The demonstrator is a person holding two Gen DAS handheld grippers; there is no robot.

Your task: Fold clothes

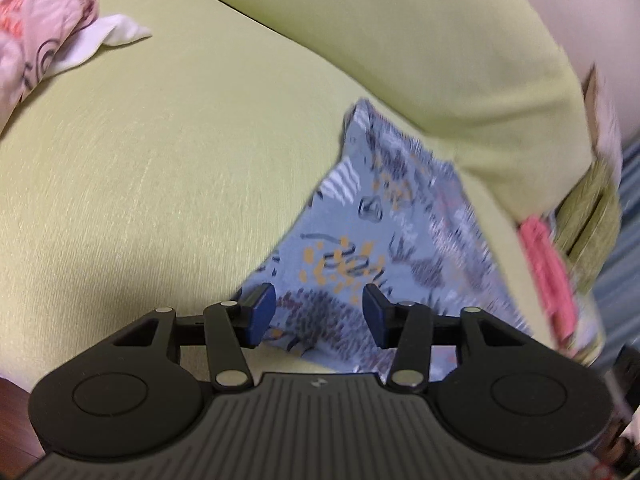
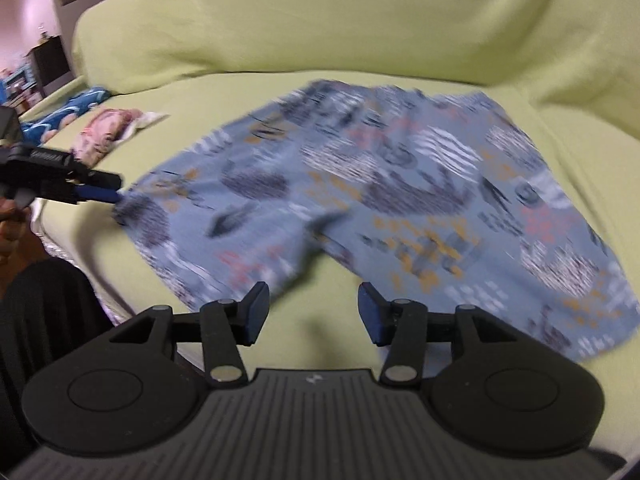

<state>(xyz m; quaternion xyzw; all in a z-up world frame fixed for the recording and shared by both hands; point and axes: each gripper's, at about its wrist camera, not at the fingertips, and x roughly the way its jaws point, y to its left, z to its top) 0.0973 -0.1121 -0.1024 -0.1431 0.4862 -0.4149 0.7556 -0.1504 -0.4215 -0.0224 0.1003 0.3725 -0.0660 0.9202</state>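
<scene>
Shorts made of blue-grey cloth with dark, white, orange and pink marks [image 2: 384, 196] lie spread out on the seat of one yellow-green covered sofa [image 2: 304, 24]. I count one pair of shorts with two legs. One leg runs to the left and one runs to the right, with a gap of sofa between them at the front edge.

Two grippers show. The left gripper [image 1: 319, 314] hangs over one corner of the shorts [image 1: 384, 232]. Its jaws stand partly apart, and the two blue pads do not press on the cloth. The right wrist view shows the same gripper [image 2: 114, 197] from the side, with its blue tip right at the left leg's end. From that side I cannot tell if it touches.

The right gripper [image 2: 313, 312] sits above the bare sofa in the gap between the two legs. Its jaws stand partly apart too, with nothing between them.

Far off on the seat lies one pink bunched-up cloth [image 1: 38, 36] with one white cloth [image 1: 108, 36] just beside it. One blue cloth with a pale pattern [image 2: 66, 114] lies further along the seat. One bright pink strip [image 1: 550, 276] shows at the sofa's right edge, too blurred to tell what it is.
</scene>
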